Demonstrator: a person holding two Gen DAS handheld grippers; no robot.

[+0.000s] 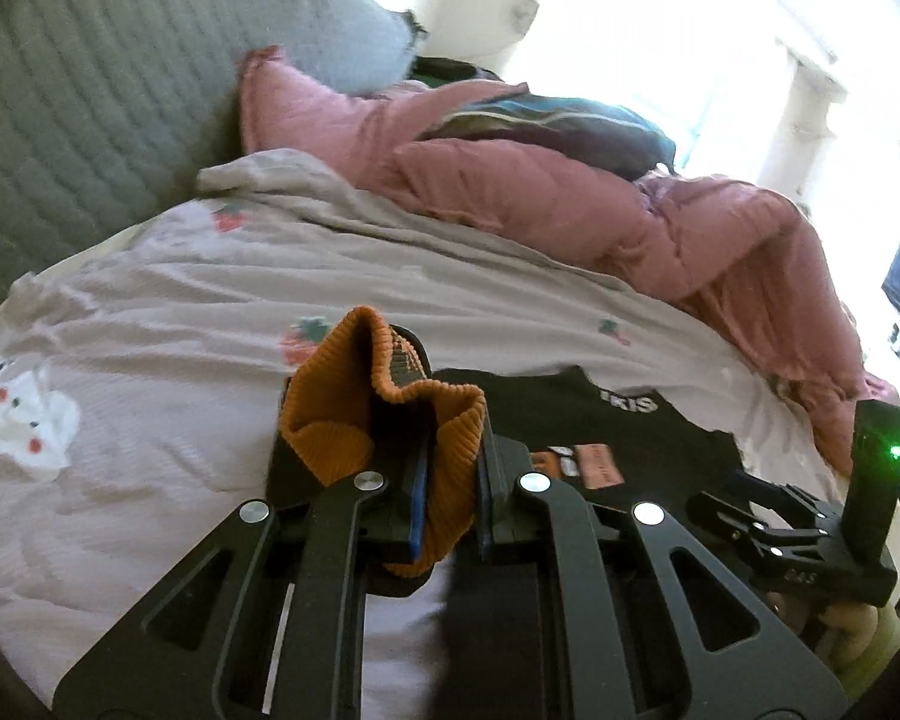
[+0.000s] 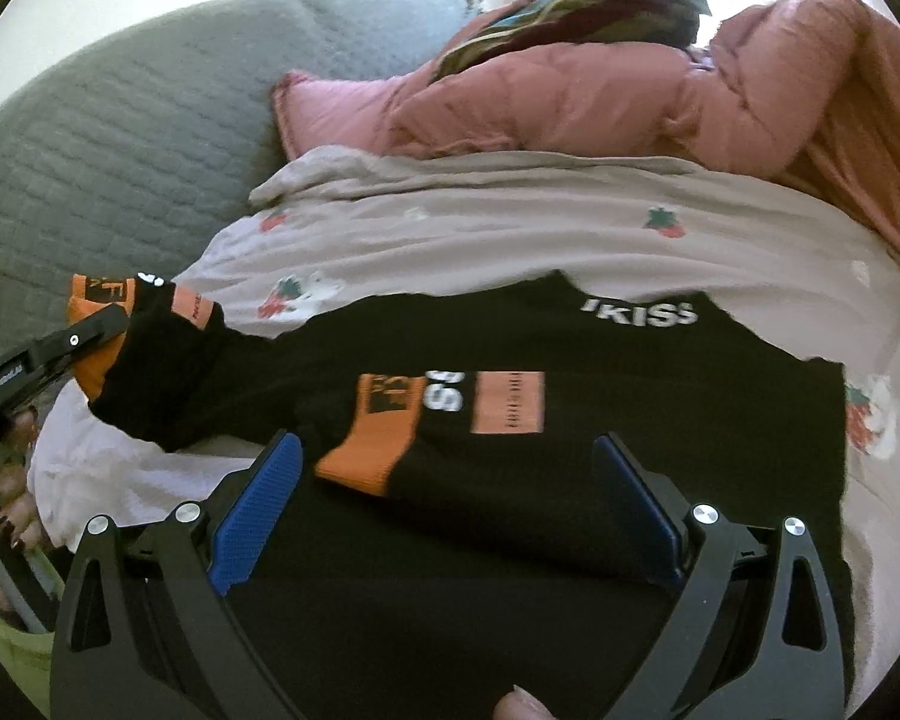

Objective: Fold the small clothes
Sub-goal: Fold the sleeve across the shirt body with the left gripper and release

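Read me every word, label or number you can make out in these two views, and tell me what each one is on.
"KISS": white letters near the top of the black sweater, at; the start is cut off.
"SS", upside down: white, between the sweater's orange patches.
Pink patch: print too small to read.
Left gripper: white label on its body, too blurred to read.
Orange cuff: no text visible.

Bed with strawberry-print sheet (image 1: 390,276), grey quilted headboard (image 1: 90,90). Pink duvet (image 1: 570,198) bunched behind. Bright window (image 1: 690,30), overexposed.
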